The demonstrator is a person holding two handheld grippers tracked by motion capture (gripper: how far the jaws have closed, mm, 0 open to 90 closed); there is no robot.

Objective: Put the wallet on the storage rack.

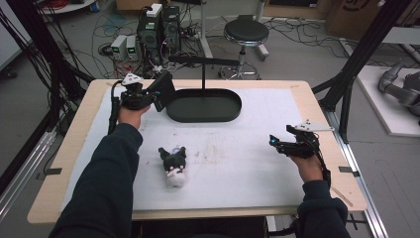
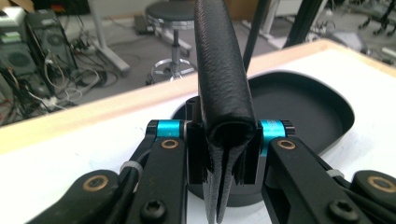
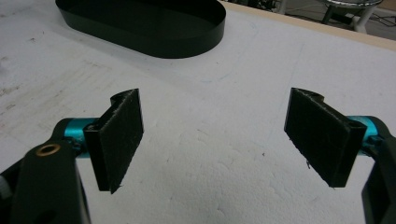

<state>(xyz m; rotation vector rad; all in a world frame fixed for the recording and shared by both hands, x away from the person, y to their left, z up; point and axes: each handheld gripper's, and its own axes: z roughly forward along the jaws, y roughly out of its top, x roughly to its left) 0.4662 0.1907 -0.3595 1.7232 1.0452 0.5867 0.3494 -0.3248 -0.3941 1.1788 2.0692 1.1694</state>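
Observation:
My left gripper [image 1: 151, 96] is at the table's far left, just left of the black oval tray [image 1: 225, 114], and is shut on a black folded leather wallet [image 1: 164, 89]. In the left gripper view the wallet [image 2: 223, 74] stands upright, pinched between the jaws of the left gripper [image 2: 224, 156], with the tray [image 2: 322, 112] behind it. My right gripper [image 1: 274, 143] hovers open near the table's right edge. Its pads [image 3: 123, 135] stand wide apart over bare white surface, and the right gripper [image 3: 215, 137] holds nothing. The tray [image 3: 187, 42] lies ahead of it.
A small black and white plush toy [image 1: 173, 166] lies on the white mat [image 1: 237, 163] at front centre. A black post with a horizontal bar [image 1: 203, 62] rises from the tray. A stool [image 1: 246, 33], computers and cables stand on the floor beyond the table.

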